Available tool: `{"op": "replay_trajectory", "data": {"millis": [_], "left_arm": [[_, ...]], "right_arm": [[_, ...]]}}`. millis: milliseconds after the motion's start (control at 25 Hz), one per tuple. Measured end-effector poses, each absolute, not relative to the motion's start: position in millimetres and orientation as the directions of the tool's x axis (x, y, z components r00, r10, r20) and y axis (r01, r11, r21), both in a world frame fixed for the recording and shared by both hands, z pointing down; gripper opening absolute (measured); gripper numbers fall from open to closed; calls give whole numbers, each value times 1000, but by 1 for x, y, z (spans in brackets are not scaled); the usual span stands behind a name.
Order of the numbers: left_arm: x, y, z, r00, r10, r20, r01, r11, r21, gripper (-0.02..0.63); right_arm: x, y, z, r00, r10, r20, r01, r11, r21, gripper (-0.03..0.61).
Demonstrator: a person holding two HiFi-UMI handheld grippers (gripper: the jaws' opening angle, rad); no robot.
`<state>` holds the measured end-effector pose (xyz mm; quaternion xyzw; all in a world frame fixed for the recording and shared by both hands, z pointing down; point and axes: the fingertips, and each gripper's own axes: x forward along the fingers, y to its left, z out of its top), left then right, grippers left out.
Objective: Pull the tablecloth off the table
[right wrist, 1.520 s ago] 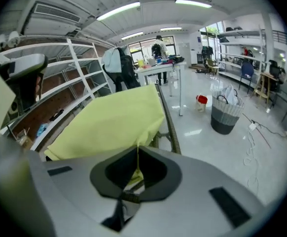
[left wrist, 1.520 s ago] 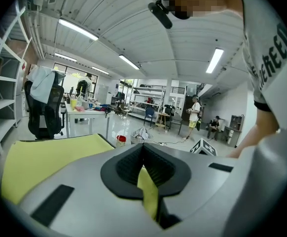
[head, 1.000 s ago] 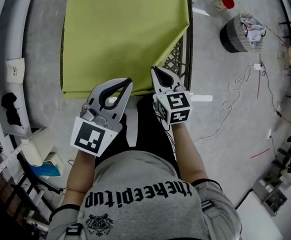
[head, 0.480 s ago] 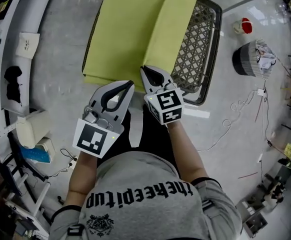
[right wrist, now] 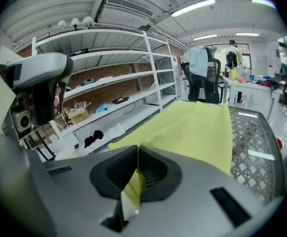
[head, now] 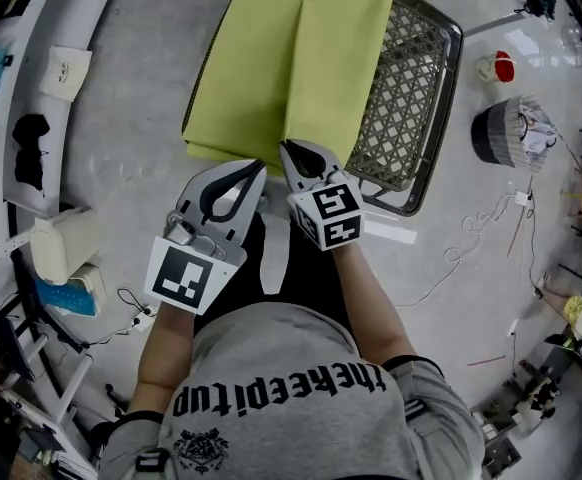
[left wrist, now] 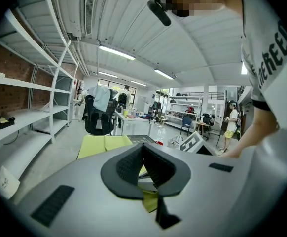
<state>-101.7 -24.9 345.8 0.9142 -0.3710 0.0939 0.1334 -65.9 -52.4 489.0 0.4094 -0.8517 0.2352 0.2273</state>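
Note:
A yellow-green tablecloth [head: 291, 58] lies partly folded over itself on a black mesh-top table [head: 411, 78], whose right side is bare. Both grippers hold the cloth's near edge, side by side. My left gripper [head: 259, 166] is shut on the edge; in the left gripper view a strip of cloth [left wrist: 149, 200] shows pinched behind the closed jaws of that gripper [left wrist: 143, 147]. My right gripper [head: 284, 149] is shut on the edge too; in the right gripper view the cloth [right wrist: 197, 127] runs from the table into the shut jaws of the gripper [right wrist: 137, 148], beside the bare mesh [right wrist: 254, 147].
On the concrete floor to the right stand a dark round basket [head: 509, 133] with crumpled stuff in it and a red-and-white cup [head: 499, 66], with cables [head: 471, 238] nearby. White shelving [head: 41, 88] runs along the left. A person [left wrist: 231, 122] stands far off.
The cloth has slid off the table's right side toward me and doubled over, baring much more mesh. Both grippers have kept their hold while moving back from the table.

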Motion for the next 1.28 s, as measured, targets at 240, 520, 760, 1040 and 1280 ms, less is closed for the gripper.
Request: {"op": "replay_trajectory", "data": {"millis": [240,520,760,1040,1280], "left_arm": [[-100,-24,344,715,-646,267,-695,-699,169,15],[-101,-21,345,718,-645,262,-692,-702,168,14],[-109,-16,342,718,-648,254,-692,-704,158,14],[-128,-12,341,713,-656,248,-697,-701,149,14],[-161,-15,362,666,-692,279,-741,-657,138,15]], "right_arm": [[-66,-41,494,-587,-561,584,-791,550,-268,46],[-66,-37,488,-583,-581,568,-797,545,-262,48],[-68,-40,474,-576,-616,536,-808,529,-260,46],[-79,-40,462,-571,-645,507,-815,519,-257,46],[-94,-38,452,-567,-662,490,-819,515,-252,46]]}}
